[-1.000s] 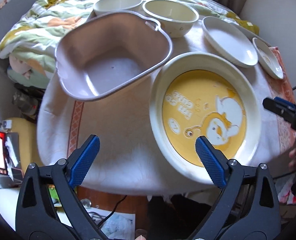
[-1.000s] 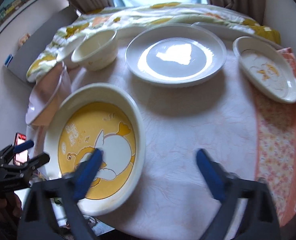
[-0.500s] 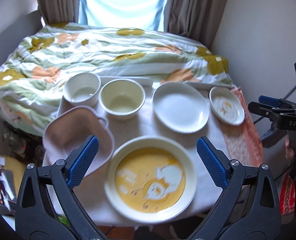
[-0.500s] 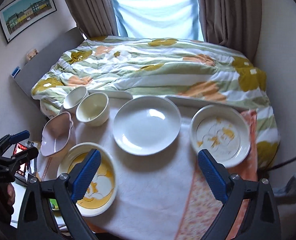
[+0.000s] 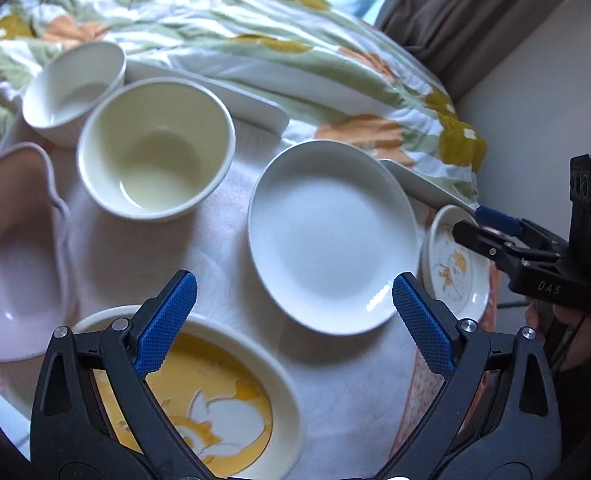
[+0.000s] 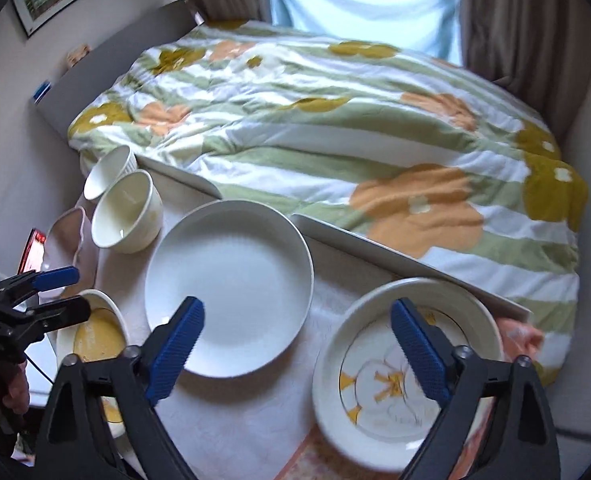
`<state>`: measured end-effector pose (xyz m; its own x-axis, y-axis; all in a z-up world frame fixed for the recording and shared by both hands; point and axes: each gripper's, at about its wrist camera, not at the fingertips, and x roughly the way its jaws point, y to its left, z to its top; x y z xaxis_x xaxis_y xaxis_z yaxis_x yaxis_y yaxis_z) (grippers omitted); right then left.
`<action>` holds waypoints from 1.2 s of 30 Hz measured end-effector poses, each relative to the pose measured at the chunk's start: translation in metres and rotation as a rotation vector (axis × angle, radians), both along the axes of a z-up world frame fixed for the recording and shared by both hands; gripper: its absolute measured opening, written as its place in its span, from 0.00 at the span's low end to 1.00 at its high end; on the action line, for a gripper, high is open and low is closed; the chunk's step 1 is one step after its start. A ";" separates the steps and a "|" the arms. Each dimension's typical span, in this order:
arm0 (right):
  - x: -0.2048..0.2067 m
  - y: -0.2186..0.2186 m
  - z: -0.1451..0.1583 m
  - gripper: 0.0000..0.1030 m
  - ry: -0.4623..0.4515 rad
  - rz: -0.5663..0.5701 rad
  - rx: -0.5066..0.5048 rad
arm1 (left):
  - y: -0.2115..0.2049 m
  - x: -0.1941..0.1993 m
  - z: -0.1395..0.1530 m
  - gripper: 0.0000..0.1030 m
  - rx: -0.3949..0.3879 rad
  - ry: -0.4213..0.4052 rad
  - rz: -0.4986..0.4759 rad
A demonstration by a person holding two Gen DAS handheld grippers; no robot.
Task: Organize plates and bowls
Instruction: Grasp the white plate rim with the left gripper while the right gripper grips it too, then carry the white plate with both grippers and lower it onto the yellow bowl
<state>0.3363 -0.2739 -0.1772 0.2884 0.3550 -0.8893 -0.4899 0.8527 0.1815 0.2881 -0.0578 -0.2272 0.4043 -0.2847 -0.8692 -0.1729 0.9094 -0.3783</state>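
I see the main risk at the left edge of the table: the pink dish sits with its outer side near the edge, and the yellow duck plate lies close to the near edge under my left gripper; a careless nudge while lifting could push either one off. The two bowls stand touching, so gripping one may knock the other. My left jaws stand wide and empty, the left pad over the yellow plate's rim, the right pad over the near rim of the white plate, which lies between and beyond them. My right gripper has just been closing somewhat, yet its jaws remain wide with nothing held; the small duck plate lies under the right pad. Closing there at a slant could tip it, I judge.
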 end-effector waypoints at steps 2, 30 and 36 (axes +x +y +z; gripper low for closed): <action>0.013 0.003 -0.024 0.73 0.053 0.032 0.013 | -0.003 0.009 -0.017 0.92 0.016 0.033 0.020; 0.039 0.022 -0.083 0.19 0.158 0.230 0.027 | -0.006 0.037 -0.068 0.16 0.062 0.159 0.101; 0.038 0.022 -0.079 0.19 0.150 0.211 0.037 | -0.015 0.039 -0.059 0.16 0.111 0.140 0.094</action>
<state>0.3743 -0.2520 -0.2565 0.0700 0.4261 -0.9020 -0.6213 0.7260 0.2947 0.3271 -0.0726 -0.2858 0.2976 -0.1504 -0.9428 -0.3026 0.9218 -0.2425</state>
